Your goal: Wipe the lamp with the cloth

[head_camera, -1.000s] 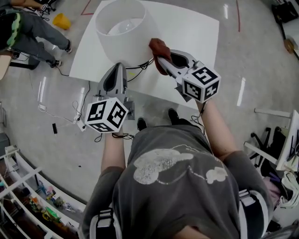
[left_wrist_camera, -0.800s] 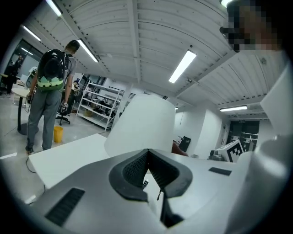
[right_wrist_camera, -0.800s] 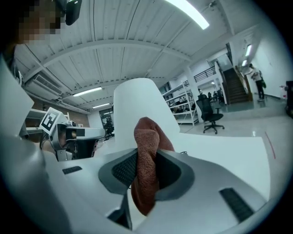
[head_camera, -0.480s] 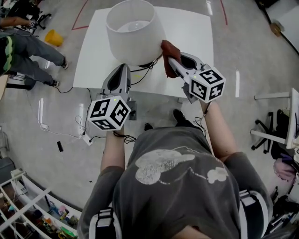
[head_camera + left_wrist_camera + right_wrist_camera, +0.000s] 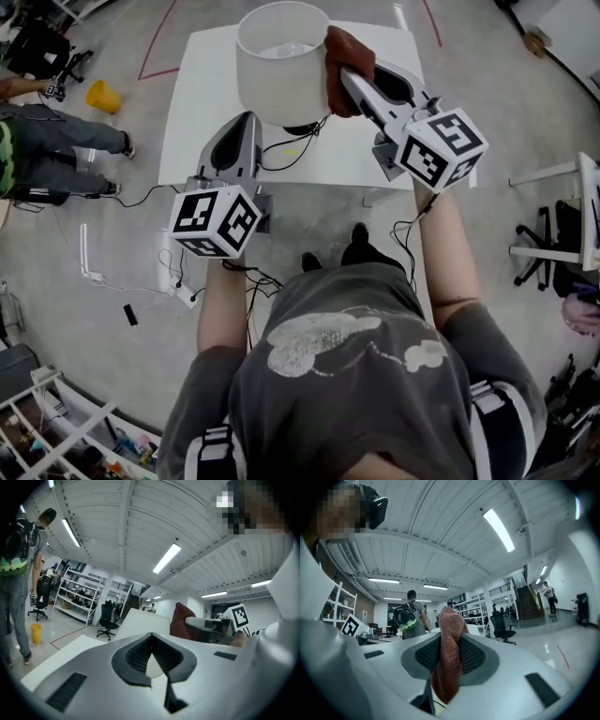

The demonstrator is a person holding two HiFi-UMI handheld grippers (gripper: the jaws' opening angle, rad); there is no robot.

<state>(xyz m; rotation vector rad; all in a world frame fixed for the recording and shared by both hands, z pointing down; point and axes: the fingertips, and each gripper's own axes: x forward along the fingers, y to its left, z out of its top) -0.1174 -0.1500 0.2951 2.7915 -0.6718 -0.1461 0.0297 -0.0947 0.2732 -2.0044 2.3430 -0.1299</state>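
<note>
On the far half of the white flat-topped table stands the lamp with the white drum-shaped fabric shade. Its black cable trails toward the near edge.

Right gripper is clamped on the rust-brown terry cloth. The jaws pinch a fold between the pads, and a wad sticks out past the tips. That free wad is what meets the shade, so plastic doesn't scrape fabric. The cloth sits against the shade's right wall, up near the top rim. From the head view it looks like contact, but I can't confirm pressure.

Left gripper has its jaws pressed together on nothing. It is parked low, near-left of the lamp base, tips pointing at it, clear of the shade. My read is that it's on standby to steady the lamp.

Step in hand: wiping the shade's right side; the rest of the circumference is presumably pending.

Risk: the shade looks light, so a side load from the right could tip or rotate the lamp.
</note>
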